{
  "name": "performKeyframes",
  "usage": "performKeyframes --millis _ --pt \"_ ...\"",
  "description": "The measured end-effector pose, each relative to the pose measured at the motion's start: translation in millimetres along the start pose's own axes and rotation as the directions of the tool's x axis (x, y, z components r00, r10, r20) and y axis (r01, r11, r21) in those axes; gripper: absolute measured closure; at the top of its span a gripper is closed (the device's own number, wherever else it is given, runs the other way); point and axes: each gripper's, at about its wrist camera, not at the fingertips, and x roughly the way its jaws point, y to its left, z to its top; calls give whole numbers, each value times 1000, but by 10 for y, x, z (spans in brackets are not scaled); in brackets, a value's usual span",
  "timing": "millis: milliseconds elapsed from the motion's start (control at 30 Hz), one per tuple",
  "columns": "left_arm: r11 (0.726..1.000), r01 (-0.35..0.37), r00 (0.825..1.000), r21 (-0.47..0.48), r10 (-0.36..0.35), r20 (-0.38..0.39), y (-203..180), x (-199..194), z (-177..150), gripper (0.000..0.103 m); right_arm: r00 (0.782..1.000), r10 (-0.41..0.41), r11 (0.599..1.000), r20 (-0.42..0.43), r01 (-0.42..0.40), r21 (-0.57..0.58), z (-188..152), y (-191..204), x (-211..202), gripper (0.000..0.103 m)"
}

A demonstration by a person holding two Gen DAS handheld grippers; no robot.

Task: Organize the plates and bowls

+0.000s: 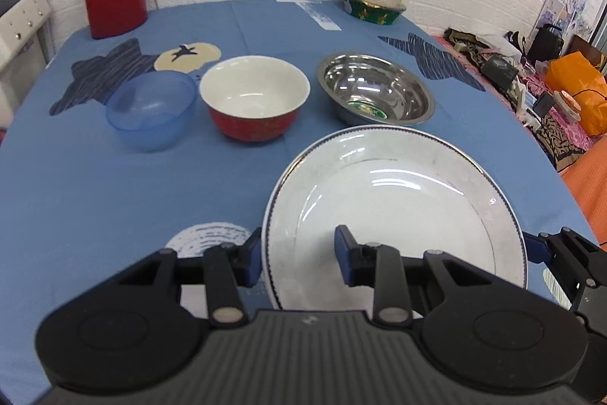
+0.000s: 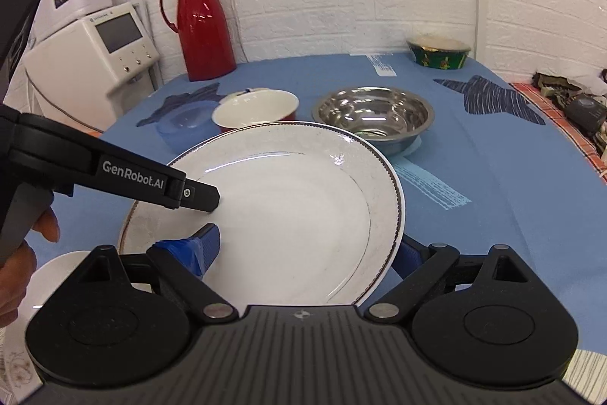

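**Two grippers on one plate, neither clamped yet**

Both sets of fingers straddle the rim of the white plate (image 1: 398,200) at the near edge of the table (image 1: 114,196). The blue bowl (image 1: 151,109), red bowl (image 1: 254,101) and steel bowl (image 1: 375,90) sit in a row behind it.

- Left gripper (image 1: 299,255): fingers partly apart. The plate's left rim runs between them, hard against the outer pad (image 1: 252,259), while the inner pad sits over the plate face with a clear gap. Nothing is pinched.
- Right gripper (image 2: 306,250): fingers spread wide. One pad is over the plate face and the other is just outside the right rim. Nothing is gripped here either.
- I can't tell whether the plate is flat on the cloth or tipped. In the right view its near edge looks raised.

My handling read:
- It looks like glazed ceramic: stiff, fairly heavy for its thickness, slick, and likely to chip.
- I'd grip the flat outer band of the rim, pads top and bottom, well past the beaded edge. The sloped well would squirt out of the pads.
- A one-sided grip will lever the plate down, so I'd use opposite rims and close both sides evenly.
- I'd lift slowly and keep it level. Another plate (image 2: 57,272) lies just to the left, so I'd avoid knocking ceramic on ceramic.
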Motion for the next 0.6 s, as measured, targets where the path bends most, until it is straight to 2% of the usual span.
performKeyframes --millis 167,333,467,600 --pt "998 -55 998 -42 57 38 246 -491 -327 72 996 82 996 23 -81 -35 -129 369 -243 22" --pt "988 -127 991 -91 131 41 563 -834 -761 72 984 179 982 -8 -179 -64 -320 756 -326 22" --pt "977 -171 984 -127 176 28 777 -967 -1076 72 972 230 969 -52 -234 -78 -469 1008 -309 22" --pt "972 -172 984 -158 176 13 939 -970 -1329 72 967 240 964 -88 -247 -93 -576 1151 -249 22"
